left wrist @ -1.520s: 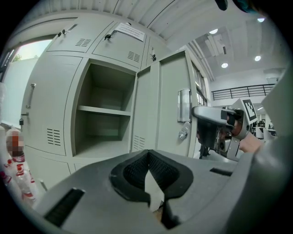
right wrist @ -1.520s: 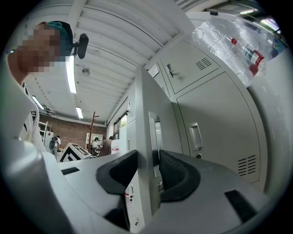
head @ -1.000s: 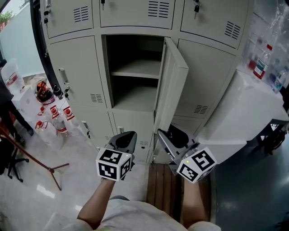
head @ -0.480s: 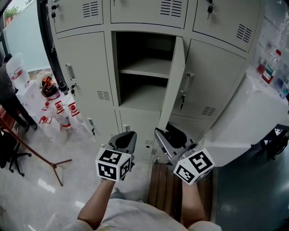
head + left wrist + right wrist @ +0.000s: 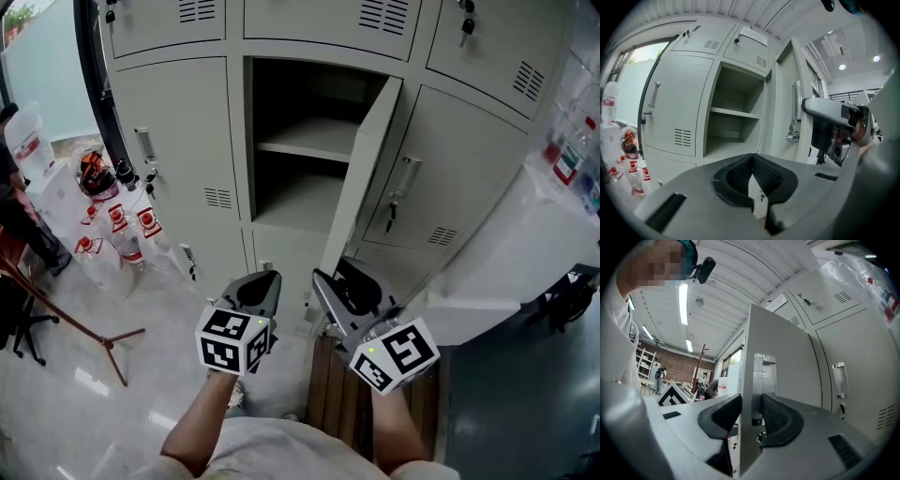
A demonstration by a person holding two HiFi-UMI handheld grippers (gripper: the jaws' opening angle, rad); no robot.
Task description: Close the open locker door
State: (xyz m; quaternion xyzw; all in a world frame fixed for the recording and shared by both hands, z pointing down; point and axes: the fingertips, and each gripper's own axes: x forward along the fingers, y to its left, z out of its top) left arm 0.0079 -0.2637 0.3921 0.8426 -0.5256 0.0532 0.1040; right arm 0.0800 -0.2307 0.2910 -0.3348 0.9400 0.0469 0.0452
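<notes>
Right, the grey locker bank (image 5: 178,141) fills the head view from edge to edge, vents and key locks along the top row. To its right a big white unit (image 5: 525,244) stands against the lockers, with some bottles on top that are too blurred to make out. In the middle column one compartment stands open, and the locker door (image 5: 361,187) hangs out from its hinges on the right side, swung well away from the frame and angled towards the person. Inside the opening a single shelf (image 5: 305,141) crosses the bare interior. Down on the floor, under the person's right arm, lies a slatted wooden board (image 5: 337,394), and off to the left a cluster of clear bottles with red labels (image 5: 117,234) sits by the wall.

Now the hands. The right gripper (image 5: 339,274) is up at the door's lower free edge, and its own view tells it plainly: the thin door panel runs between the two fingers (image 5: 780,416), one pad on either face, pinching the edge just below the metal handle (image 5: 758,380). The left gripper (image 5: 265,277) hangs beside it, apart from the door and pointed at the locker below the opening; its fingers are pressed together at the tips with nothing between them.
</notes>
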